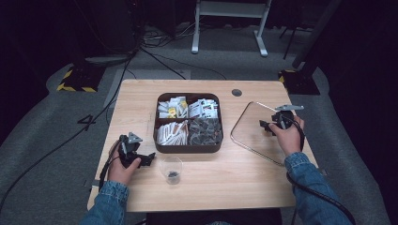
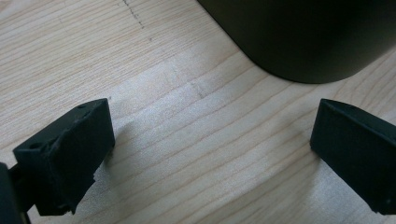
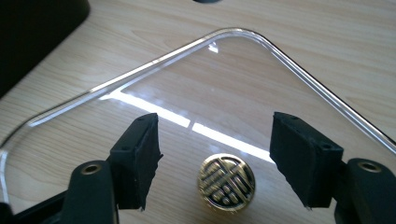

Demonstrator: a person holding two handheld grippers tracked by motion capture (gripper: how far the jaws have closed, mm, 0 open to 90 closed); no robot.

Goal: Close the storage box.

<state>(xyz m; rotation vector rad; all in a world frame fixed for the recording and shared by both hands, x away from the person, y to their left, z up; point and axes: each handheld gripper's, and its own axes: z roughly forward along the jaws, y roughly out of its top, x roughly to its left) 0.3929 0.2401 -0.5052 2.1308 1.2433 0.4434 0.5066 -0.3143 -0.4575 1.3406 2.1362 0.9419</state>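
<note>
2 grippers sit low over the table (image 1: 141,93). The right gripper (image 3: 215,154), near the right edge, hangs over the clear glass lid (image 3: 243,88) with its jaws spread wide and nothing clamped — the gold knob (image 3: 227,182) lies between them, untouched. The left gripper (image 2: 210,154), near the left edge, also stands apart, just beside the dark compartment tray (image 2: 303,37).

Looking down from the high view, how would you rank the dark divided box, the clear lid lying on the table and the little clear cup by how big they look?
Largest to smallest:
1. Dark divided box and clear lid: they look much alike, so I would not rank one above the other.
2. Little clear cup: plainly the smallest.
</note>
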